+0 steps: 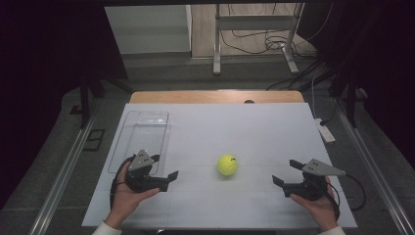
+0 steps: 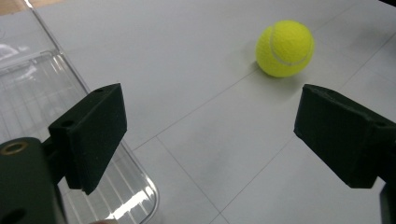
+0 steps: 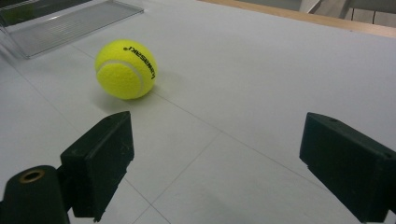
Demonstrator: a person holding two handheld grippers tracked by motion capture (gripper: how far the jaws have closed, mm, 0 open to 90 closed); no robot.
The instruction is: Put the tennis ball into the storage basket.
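Your left gripper (image 1: 166,177) hangs low over the white table (image 1: 254,127) with its jaws spread wide and nothing between them; your right gripper (image 1: 286,172) mirrors it on the other side, jaws equally apart and empty. The yellow tennis ball (image 1: 227,165) rests on the table between the two, nearer the left one and touching neither. The clear plastic tray (image 1: 142,128) lies just beside your left hand, likely the ball's destination. Bring the left gripper in level so its jaws straddle the ball at its widest part. Close gently: the ball looks ready to roll if one pad arrives first.
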